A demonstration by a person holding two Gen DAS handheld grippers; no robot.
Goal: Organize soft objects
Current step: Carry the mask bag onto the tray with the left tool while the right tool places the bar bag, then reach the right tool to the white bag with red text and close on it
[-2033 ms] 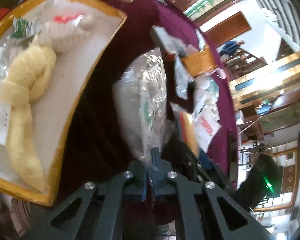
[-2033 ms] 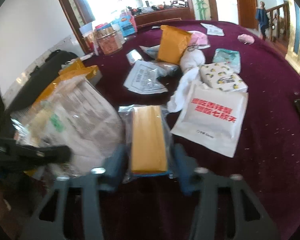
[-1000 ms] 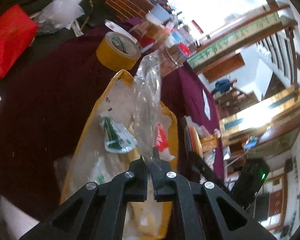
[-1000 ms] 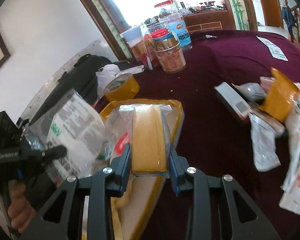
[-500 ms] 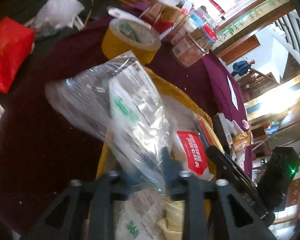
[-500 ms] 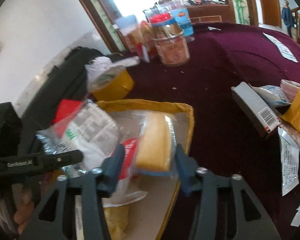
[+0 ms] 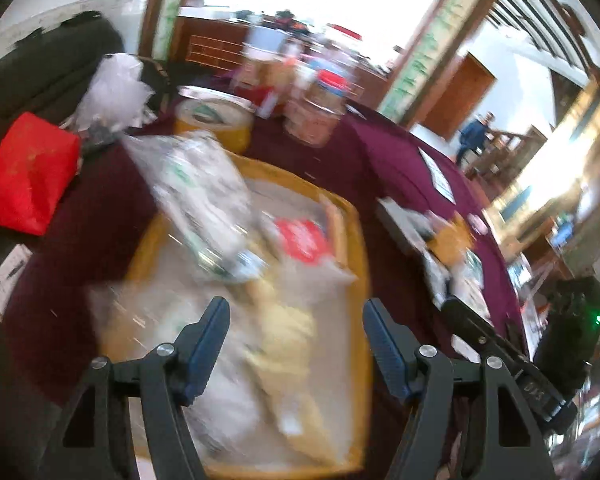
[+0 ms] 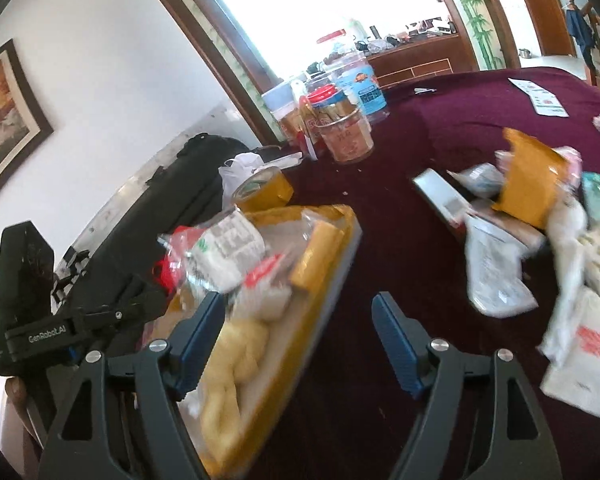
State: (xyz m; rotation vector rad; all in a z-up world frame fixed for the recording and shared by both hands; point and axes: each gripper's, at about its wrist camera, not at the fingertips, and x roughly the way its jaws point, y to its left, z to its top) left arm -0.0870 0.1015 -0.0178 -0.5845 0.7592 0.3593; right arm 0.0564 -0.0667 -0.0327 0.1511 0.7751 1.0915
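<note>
A yellow-rimmed tray (image 7: 362,264) (image 8: 350,228) on the maroon table holds soft packets. A clear bag with green print (image 7: 204,196) (image 8: 220,252) lies at its far left. A bagged yellow sponge (image 8: 314,256) lies at the tray's far right edge, beside a red-and-white packet (image 7: 302,238). A yellow knotted cloth (image 8: 232,354) lies nearer. My left gripper (image 7: 296,336) is open and empty above the tray. My right gripper (image 8: 298,336) is open and empty over the tray's right rim. The left gripper's body shows in the right wrist view (image 8: 40,336).
A pile of soft packets (image 8: 540,240) lies on the table to the right, with an orange pouch (image 8: 534,184) and a white packet with red print (image 8: 584,364). A tape roll (image 7: 212,120), jars (image 8: 344,128), a red bag (image 7: 28,176) and a black case (image 8: 172,204) stand beyond the tray.
Both grippers have opened. The left let go of the clear green-print bag and the right let go of the bagged yellow sponge; both now lie in the tray. Both grippers pulled back.
</note>
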